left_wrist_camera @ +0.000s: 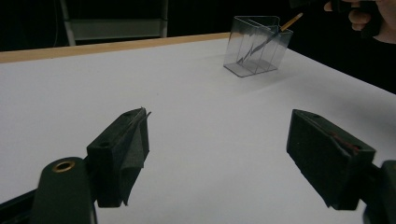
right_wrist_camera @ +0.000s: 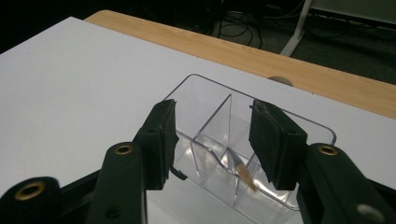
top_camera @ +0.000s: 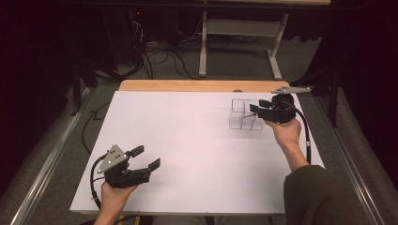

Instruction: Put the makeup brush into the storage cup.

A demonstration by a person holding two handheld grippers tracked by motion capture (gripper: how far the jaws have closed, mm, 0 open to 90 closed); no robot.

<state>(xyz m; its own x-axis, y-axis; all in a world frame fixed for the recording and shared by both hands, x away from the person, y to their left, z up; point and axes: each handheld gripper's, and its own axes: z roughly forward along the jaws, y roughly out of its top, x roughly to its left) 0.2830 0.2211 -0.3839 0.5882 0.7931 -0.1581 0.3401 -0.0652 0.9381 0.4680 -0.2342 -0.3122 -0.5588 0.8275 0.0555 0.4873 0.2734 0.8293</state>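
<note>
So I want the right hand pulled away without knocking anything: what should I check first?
1. Pencil inside the clear organizer: ok.
2. Right gripper pads off the pencil, jaws apart: ok.
3. Jaws clear of the organizer's walls: cannot tell.
4. Organizer upright on the white table: ok.
5. Left gripper open, far off: ok.

White desk (top_camera: 187, 140) with a wooden far edge, clear divided organizer (top_camera: 240, 117) at far right, right gripper (top_camera: 257, 108) over it, left gripper (top_camera: 146, 157) near front left, fingers apart
</note>
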